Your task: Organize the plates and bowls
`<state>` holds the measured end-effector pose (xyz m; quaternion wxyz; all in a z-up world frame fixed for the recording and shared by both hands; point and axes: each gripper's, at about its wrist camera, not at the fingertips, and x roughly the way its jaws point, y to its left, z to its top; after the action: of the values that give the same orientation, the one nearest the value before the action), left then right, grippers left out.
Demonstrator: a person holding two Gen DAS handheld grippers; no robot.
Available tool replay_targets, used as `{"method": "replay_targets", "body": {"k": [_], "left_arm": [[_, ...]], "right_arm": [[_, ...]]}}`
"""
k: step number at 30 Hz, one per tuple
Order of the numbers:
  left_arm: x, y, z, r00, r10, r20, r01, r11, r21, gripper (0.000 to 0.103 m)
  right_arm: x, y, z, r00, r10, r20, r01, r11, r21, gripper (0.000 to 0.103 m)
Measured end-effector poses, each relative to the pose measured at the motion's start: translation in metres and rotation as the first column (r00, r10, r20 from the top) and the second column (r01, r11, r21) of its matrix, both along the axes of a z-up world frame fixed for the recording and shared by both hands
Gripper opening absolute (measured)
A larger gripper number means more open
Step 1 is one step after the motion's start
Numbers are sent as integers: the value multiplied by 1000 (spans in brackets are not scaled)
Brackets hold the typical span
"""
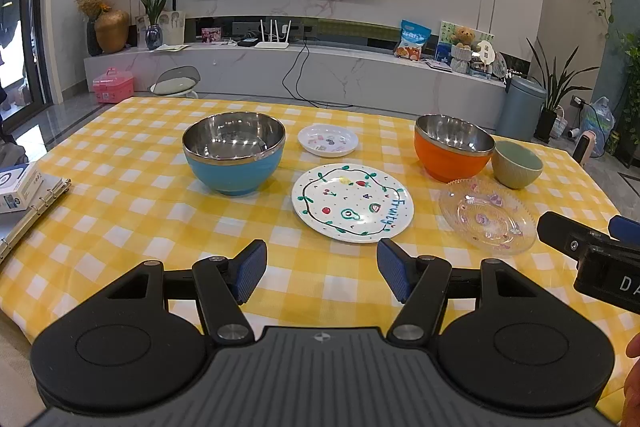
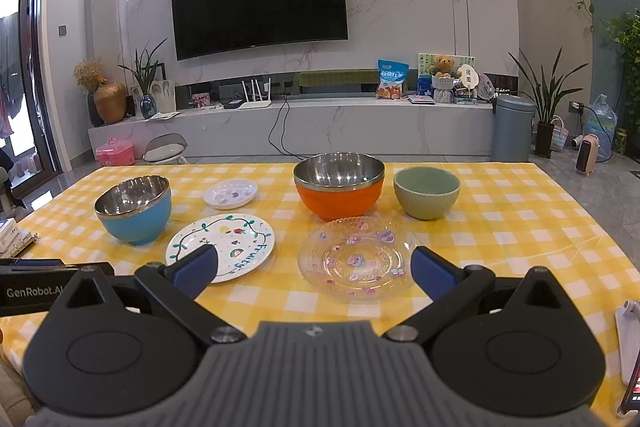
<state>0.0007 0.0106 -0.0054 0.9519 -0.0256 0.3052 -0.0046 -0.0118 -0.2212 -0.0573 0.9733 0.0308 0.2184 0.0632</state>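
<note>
- Both my grippers hover over the near edge of the surface [image 1: 120, 211]. The left gripper [image 1: 322, 273] and the right gripper [image 2: 312, 267] each have their fingers spread wide, holding nothing.
- The clear glass plate [image 2: 356, 259] lies just ahead of my right fingers. I judge it brittle and slick, so I would pinch its raised rim.
- The white painted plate [image 1: 352, 203] lies flat ahead of my left fingers, and it looks like stiff, chippable ceramic. A small white dish [image 1: 328, 140] sits behind it.
- The blue bowl [image 1: 234, 153] and orange bowl [image 2: 339, 185] have steel linings and probably weigh little. I would grip each over the rim.
- The green bowl [image 2: 426, 191] stands beside the orange one and looks heavier.
- The painted plate reads "Fruity". The left gripper's housing, seen from the right wrist, reads "GenRobot.A", cut off by my own gripper.
</note>
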Motion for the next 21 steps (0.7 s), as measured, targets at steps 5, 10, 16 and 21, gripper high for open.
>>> {"method": "replay_targets", "body": {"k": [5, 10, 16, 21], "left_arm": [[0, 0, 0, 1000, 0, -1, 0, 1000, -1, 74], [2, -1, 3, 1000, -10, -14, 10, 999, -31, 74], [12, -14, 10, 998, -58, -22, 57, 998, -39, 74], [29, -29, 15, 993, -113, -27, 111, 991, -78, 73]], "right_arm": [[0, 0, 0, 1000, 1, -1, -1, 1000, -1, 100], [1, -1, -2, 1000, -2, -9, 2, 1000, -6, 100], [16, -9, -3, 999, -35, -27, 35, 999, 0, 100], [35, -18, 1, 997, -45, -61, 44, 999, -12, 100]]}}
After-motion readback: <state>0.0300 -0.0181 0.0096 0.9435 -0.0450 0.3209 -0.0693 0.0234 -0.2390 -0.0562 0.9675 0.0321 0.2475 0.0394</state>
